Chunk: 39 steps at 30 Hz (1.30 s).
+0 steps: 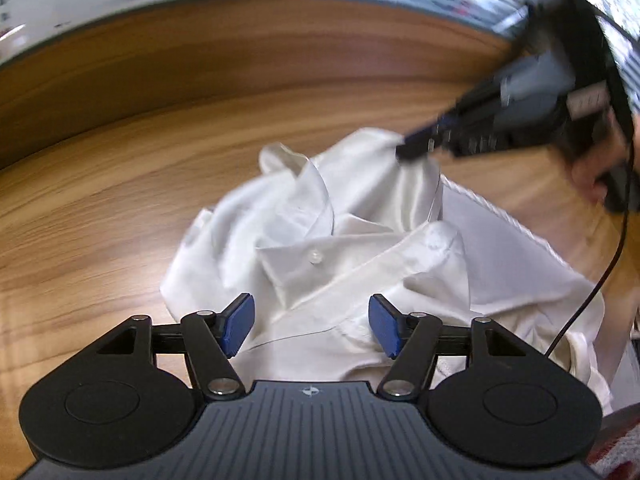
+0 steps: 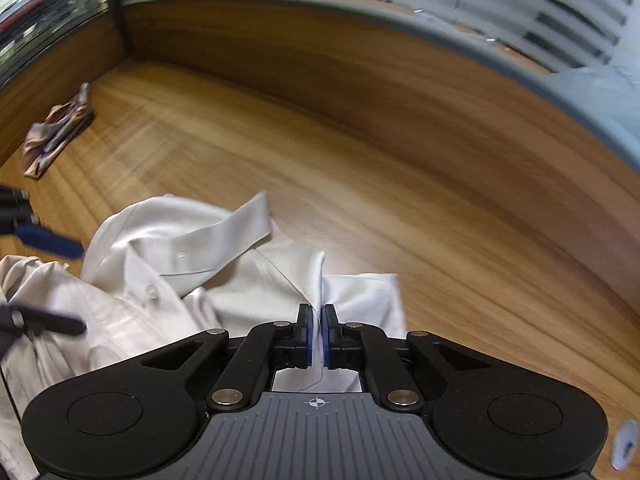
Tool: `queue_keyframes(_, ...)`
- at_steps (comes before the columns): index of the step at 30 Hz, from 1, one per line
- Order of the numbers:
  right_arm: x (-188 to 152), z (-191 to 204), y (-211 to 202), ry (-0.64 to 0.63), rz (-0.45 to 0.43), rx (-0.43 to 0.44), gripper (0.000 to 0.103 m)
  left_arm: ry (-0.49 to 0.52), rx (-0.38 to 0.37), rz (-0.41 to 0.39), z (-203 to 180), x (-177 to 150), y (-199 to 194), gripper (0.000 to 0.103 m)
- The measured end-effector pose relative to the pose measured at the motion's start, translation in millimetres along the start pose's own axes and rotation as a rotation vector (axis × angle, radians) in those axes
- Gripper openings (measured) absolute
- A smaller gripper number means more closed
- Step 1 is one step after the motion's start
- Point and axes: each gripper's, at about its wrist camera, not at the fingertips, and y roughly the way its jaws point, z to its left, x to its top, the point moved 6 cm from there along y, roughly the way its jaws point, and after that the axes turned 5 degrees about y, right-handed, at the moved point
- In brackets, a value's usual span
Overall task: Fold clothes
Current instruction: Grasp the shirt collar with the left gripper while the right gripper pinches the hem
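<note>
A crumpled white button-up shirt (image 1: 344, 248) lies on the wooden table (image 1: 160, 128), collar and one button showing. My left gripper (image 1: 312, 324) hovers over the shirt's near part, jaws wide open, blue pads (image 1: 239, 324) empty. In the left wrist view the right gripper (image 1: 416, 146) comes in from the upper right and pinches a raised fold of the shirt. The right wrist view shows the right gripper (image 2: 317, 334) shut on a thin edge of the white shirt (image 2: 168, 272) between its pads. The left gripper's fingertips (image 2: 48, 242) show at that view's left edge.
A bunched pinkish-grey cloth (image 2: 56, 132) lies at the far left of the table near a wooden side wall (image 2: 52, 76). A raised wooden back wall (image 2: 360, 64) borders the table. A black cable (image 1: 600, 284) hangs at the right. A hand (image 1: 592, 176) holds the right gripper.
</note>
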Motion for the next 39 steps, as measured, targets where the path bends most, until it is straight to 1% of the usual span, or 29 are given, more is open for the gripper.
queue_keyframes(2,-1.1,-13.3,-9.5,0.019,-0.010,-0.027,0.006,0.029,-0.010,0.020,-5.9,0.7,10.1,0.073)
queue_keyframes(3,-1.9,-20.4,-14.2,0.028,-0.015,-0.042,0.002,0.041,-0.019,0.027,-8.9,0.7,15.3,0.073)
queue_keyframes(7,-7.0,-48.8,-31.3,0.068,-0.028,-0.098,0.002,0.056,-0.050,0.080,-13.3,-1.7,37.2,0.073)
queue_keyframes(9,-13.7,-61.7,-38.0,0.090,-0.027,-0.122,0.002,0.062,-0.043,0.100,-13.5,-3.9,45.2,0.073)
queue_keyframes(12,-23.6,-76.9,-47.0,0.115,-0.023,-0.159,0.002,0.075,-0.042,0.107,-14.8,-4.9,51.4,0.073)
queue_keyframes(13,-26.5,-81.4,-49.9,0.123,-0.023,-0.173,0.002,0.079,-0.040,0.106,-14.0,-5.1,52.8,0.071)
queue_keyframes(15,-30.6,-90.4,-55.5,0.141,-0.026,-0.198,0.002,0.088,-0.034,0.090,-15.2,-6.6,48.8,0.048)
queue_keyframes(16,-32.3,-94.9,-58.3,0.151,-0.027,-0.211,0.002,0.087,-0.031,0.084,-13.7,-6.1,46.4,0.025)
queue_keyframes(17,-34.0,-98.9,-61.3,0.159,-0.029,-0.226,0.002,0.078,-0.025,0.080,-9.2,-4.9,44.4,0.014)
queue_keyframes(18,-36.1,-103.3,-64.6,0.168,-0.032,-0.240,0.002,0.062,-0.012,0.067,-4.4,-3.9,39.7,0.013)
queue_keyframes(19,-38.8,-108.6,-68.2,0.179,-0.036,-0.252,0.002,0.049,0.011,0.046,2.9,-3.7,33.1,0.010)
queue_keyframes(21,-43.2,-118.0,-73.6,0.195,-0.043,-0.274,0.002,0.021,0.067,0.010,18.5,-2.4,20.1,0.009)
queue_keyframes(25,-42.3,-131.6,-81.2,0.210,-0.061,-0.319,0.002,-0.085,0.196,-0.027,61.5,2.1,-6.3,0.009)
queue_keyframes(30,-22.3,-140.3,-89.9,0.207,-0.107,-0.342,0.002,-0.221,0.416,-0.073,128.6,-0.3,-42.4,0.008)
queue_keyframes(34,-6.3,-147.2,-97.1,0.205,-0.144,-0.361,0.002,-0.275,0.592,-0.076,176.9,-5.4,-59.8,0.008)
queue_keyframes(37,5.6,-152.4,-102.5,0.203,-0.172,-0.375,0.002,-0.353,0.693,-0.082,209.8,-4.4,-70.0,0.008)
queue_keyframes(39,17.6,-155.8,-105.0,0.188,-0.192,-0.391,0.002,-0.406,0.734,-0.084,227.2,-6.3,-76.6,0.008)
